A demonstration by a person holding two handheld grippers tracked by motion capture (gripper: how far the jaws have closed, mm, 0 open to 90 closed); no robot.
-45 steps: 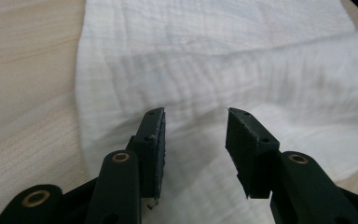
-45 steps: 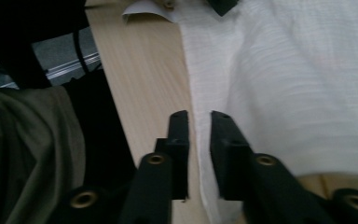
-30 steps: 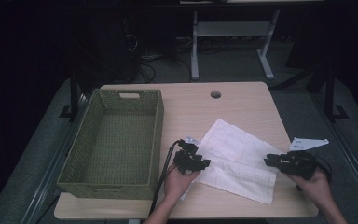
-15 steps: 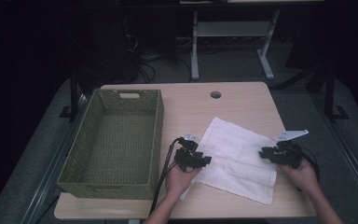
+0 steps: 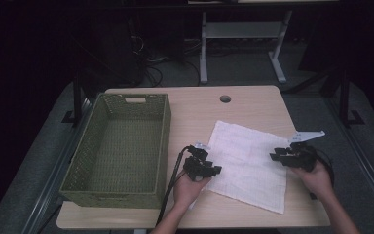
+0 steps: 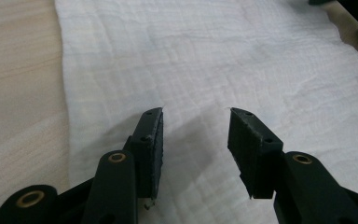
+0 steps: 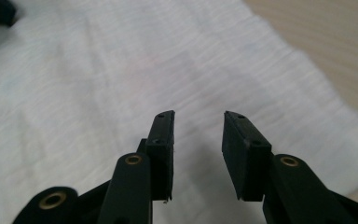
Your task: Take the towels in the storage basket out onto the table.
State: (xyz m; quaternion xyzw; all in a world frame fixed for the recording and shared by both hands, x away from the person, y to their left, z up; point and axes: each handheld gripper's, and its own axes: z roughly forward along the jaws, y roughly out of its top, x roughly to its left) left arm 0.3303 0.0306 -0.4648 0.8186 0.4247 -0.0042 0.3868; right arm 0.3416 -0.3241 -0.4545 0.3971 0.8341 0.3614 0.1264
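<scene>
On the wooden surface [image 5: 253,105] the white, thin woven cloth [image 5: 246,163] lies limp and light; both grippers' fingers gape empty above it, the right gripper's [image 5: 274,156] having just been opening; pinch its edges.

Dark room, white desk frame [image 5: 238,36] behind

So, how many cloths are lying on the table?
1. The white cloth lies spread flat on the wooden table, to the right of the green basket. I see none inside the basket.
</scene>
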